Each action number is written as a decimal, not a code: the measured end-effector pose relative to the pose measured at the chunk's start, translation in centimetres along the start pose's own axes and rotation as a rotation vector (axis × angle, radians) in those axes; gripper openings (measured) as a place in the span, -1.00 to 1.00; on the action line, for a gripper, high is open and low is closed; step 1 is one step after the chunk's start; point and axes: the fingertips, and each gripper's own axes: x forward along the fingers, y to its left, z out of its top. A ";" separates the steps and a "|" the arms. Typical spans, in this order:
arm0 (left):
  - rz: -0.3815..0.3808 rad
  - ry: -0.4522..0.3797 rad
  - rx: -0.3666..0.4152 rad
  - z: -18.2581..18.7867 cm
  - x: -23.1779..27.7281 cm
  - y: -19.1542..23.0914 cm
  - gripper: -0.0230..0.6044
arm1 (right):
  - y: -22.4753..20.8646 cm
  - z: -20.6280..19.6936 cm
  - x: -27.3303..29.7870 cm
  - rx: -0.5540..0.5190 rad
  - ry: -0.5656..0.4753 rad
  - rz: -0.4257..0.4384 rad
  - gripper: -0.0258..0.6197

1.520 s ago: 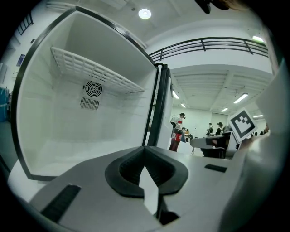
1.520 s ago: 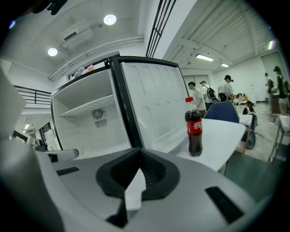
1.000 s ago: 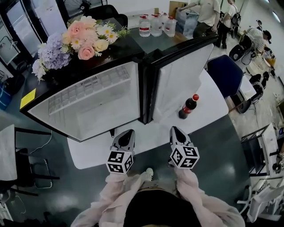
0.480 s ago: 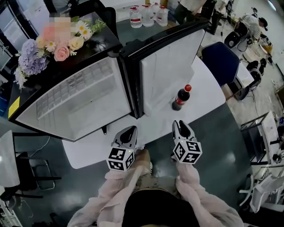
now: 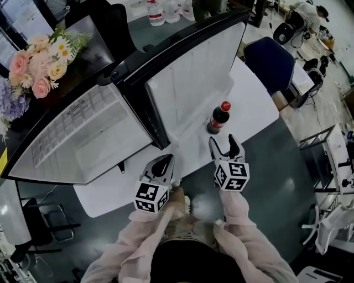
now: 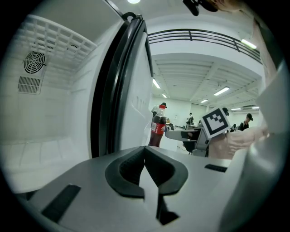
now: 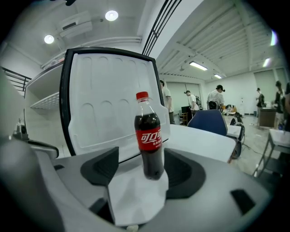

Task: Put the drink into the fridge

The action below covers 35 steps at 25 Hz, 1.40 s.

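A cola bottle (image 5: 218, 118) with a red cap and red label stands upright on the white table (image 5: 257, 108), in front of the fridge's open door (image 5: 188, 83). My right gripper (image 5: 225, 145) sits just short of it, pointing at it. Its jaws have just been opening and stand wide, and no pad touches the bottle (image 7: 149, 136), which shows centred between them in the right gripper view. My left gripper (image 5: 164, 162) is shut and empty, near the table's front edge, level with the door's edge. In the left gripper view the bottle (image 6: 159, 127) stands ahead, right of the door.
The fridge's white inside (image 5: 83, 138) lies open at the left. A flower bouquet (image 5: 38, 55) rests on the fridge top. A blue chair (image 5: 271, 63) stands behind the table, with water jugs (image 5: 157, 11) further back. Other furniture crowds the right edge.
Both grippers have come forward over the table towards the bottle. The right gripper's jaws have gone from shut to wide open. The left gripper stays shut.
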 end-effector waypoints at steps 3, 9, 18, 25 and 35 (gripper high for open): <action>-0.004 0.007 -0.005 -0.2 0.4 0.5 -0.89 | -0.8 0.5 1.6 -0.018 -0.018 -0.012 0.09; 0.016 0.040 -0.036 -1.2 0.9 2.2 -0.89 | -1.7 0.9 4.9 -0.055 -0.037 -0.015 0.26; 0.023 0.068 -0.024 -1.0 2.1 5.0 -0.89 | -2.3 2.0 9.0 -0.096 -0.062 -0.019 0.27; 0.031 0.070 -0.021 -0.9 2.3 5.2 -0.89 | -1.9 2.9 9.8 -0.161 -0.078 0.010 0.04; 0.050 0.049 -0.021 -0.8 1.1 5.5 -0.89 | -2.1 2.8 9.6 -0.145 -0.055 -0.010 0.03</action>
